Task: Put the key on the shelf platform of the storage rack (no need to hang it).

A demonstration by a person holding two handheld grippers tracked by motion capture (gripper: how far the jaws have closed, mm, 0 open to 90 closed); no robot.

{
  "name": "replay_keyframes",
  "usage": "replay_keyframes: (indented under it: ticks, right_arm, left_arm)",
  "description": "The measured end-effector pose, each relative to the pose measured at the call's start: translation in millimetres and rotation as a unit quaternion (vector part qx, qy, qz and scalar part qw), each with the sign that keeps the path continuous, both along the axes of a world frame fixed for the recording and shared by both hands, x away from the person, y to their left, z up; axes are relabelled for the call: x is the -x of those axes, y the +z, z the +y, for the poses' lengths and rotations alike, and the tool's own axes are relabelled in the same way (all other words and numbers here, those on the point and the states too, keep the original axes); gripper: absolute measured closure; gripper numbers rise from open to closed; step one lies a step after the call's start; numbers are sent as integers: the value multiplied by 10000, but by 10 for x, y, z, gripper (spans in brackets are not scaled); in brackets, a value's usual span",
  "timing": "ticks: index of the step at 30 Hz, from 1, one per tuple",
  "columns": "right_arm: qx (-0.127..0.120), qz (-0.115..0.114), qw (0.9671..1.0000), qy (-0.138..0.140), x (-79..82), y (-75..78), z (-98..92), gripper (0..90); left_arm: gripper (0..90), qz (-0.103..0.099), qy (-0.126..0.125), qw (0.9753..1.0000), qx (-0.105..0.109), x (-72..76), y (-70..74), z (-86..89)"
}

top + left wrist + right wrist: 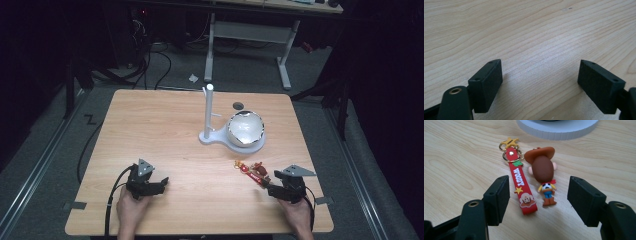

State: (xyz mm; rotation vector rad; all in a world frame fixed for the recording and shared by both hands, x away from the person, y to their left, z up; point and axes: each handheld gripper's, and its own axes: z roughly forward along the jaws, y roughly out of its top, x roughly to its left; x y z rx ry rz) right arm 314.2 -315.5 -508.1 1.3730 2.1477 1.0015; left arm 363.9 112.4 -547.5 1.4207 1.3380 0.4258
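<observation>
The right gripper holds its fingers spread wide around a keychain: a red strap reading "WOODY" and a cowboy figure lying flat on the tabletop, untouched; beyond, a white stand base is cut off; the left gripper gapes over bare wood, near the front edge.
</observation>
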Motion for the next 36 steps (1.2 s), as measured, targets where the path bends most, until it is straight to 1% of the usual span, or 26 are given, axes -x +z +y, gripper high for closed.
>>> replay_keyframes:
  ticks: [2, 3, 4, 8, 10, 11, 19, 23, 25, 27, 30, 33, 36]
  right_arm:
    - [117, -11, 9999, 40, -56, 1, 40, 330]
    - [117, -11, 9999, 40, -56, 1, 40, 330]
    - [123, 30, 9999, 40, -105, -9, 58, 322]
    - [169, 77, 9998, 91, -164, -32, 88, 316]
    - [175, 124, 9997, 106, -200, -58, 98, 313]
    - [147, 189, 9997, 101, -227, -85, 110, 311]
    - [189, 265, 9993, 178, -291, -140, 134, 319]
    - [162, 336, 9991, 213, -304, -158, 144, 341]
    - [121, 337, 9991, 212, -308, -160, 140, 354]
    - [159, 312, 9991, 220, -312, -161, 135, 365]
    - [210, 337, 9990, 219, -314, -167, 146, 367]
    - [258, 294, 9989, 253, -316, -172, 164, 374]
    - [382, 239, 9986, 291, -311, -175, 191, 404]
  left_arm:
    - [202, -1, -1, 10000, -1, 0, 0, 0]
    - [202, 0, 0, 10000, -1, 0, 0, 0]
    - [202, -5, 5, 10000, 12, 0, 0, -2]
    - [202, -5, 4, 10000, 11, -1, 0, -1]
    - [202, 0, 1, 10000, 1, 0, 0, 0]
    - [202, -2, 6, 10000, 7, 0, 0, -1]
    - [202, -6, 10, 10000, 19, -1, 0, -2]
    - [202, -7, 10, 10000, 20, -1, 0, -2]
    - [202, -5, 5, 10000, 13, 0, 0, -1]
    - [202, -6, 4, 10000, 11, -1, 0, -1]
    - [202, -6, 6, 10000, 13, -1, 0, -1]
    - [202, -6, 9, 10000, 17, -1, 0, -2]
    - [202, -5, 6, 10000, 13, 0, 0, -1]
